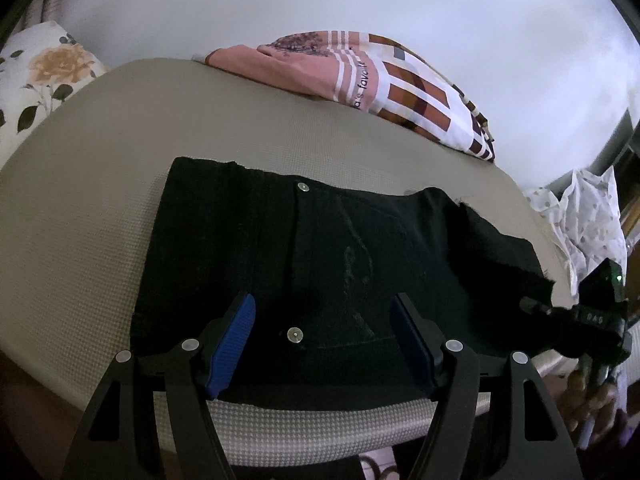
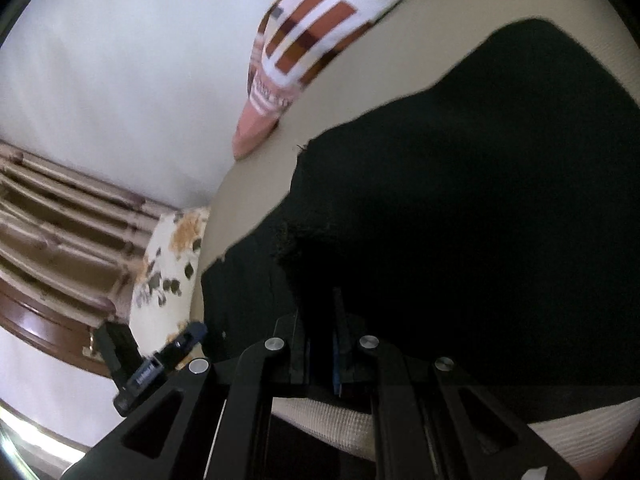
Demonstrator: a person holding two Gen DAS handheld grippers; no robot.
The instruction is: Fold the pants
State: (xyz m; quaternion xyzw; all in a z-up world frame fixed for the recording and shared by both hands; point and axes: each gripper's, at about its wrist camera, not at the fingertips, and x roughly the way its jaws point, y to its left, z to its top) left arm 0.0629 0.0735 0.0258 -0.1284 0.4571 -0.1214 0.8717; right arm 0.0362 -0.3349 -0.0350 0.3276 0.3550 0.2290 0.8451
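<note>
Black pants (image 1: 320,264) look like limp denim, best gripped by the frayed hem; left gripper (image 1: 324,344) is spread wide above the rivets, right gripper (image 2: 320,340) is pinched on fabric.

Bare beige bed (image 1: 80,216) lies open left of the pants (image 1: 304,264), while the patterned pillow (image 1: 400,84) blocks the far edge.

A home bedroom is suggested by a beige textured mattress (image 1: 100,200) set against a plain white wall (image 1: 400,0), a floral pillow (image 1: 36,80) at its far left corner, and folded clothes (image 1: 360,76) along its far edge.
</note>
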